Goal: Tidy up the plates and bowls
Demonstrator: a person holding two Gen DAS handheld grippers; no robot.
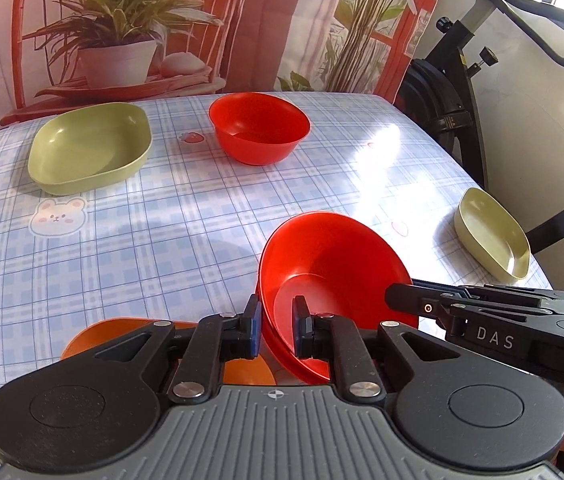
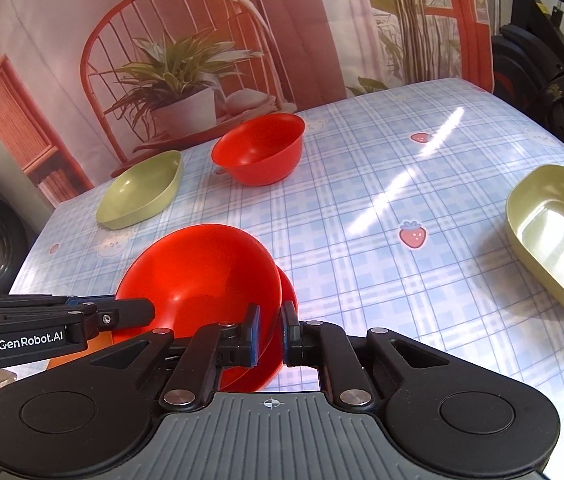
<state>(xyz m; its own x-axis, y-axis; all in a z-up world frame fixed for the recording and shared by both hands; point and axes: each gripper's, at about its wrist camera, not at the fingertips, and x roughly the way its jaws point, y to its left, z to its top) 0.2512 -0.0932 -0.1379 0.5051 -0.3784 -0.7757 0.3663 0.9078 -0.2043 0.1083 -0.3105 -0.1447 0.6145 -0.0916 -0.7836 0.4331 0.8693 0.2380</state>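
Two wrist views over a desk (image 1: pixel 162 216) w/ a blue plaid cloth printed w/ bears & strawberries. Nearest the cameras sit two nested red bowls (image 1: pixel 334 264), tilted so the open side faces the far edge of the desk. The left claw (image 1: pixel 276 330) straddles the near-left rim of the stack, jaws narrow; a slim gap shows beside the rim, so the pads don't look pressed on it. The right claw (image 2: pixel 270 334) straddles the rim on the opposite side, also narrow, w/ a sliver of daylight between one pad and the rim. Each claw shows in the other's view, reaching in from the side. Just left of the stack, partly hidden under the left claw, lies an orange plate (image 1: pixel 94 340) flat on the cloth. Further back stands a single red bowl (image 1: pixel 259 128), upright, and to its left a green rounded dish (image 1: pixel 90 148). A second green dish (image 2: pixel 558 236) sits near the right edge, well apart from the rest. Behind the desk hangs a printed backdrop (image 1: pixel 130 32) showing a potted plant on a red chair; an exercise bike (image 1: pixel 462 80) stands at right.
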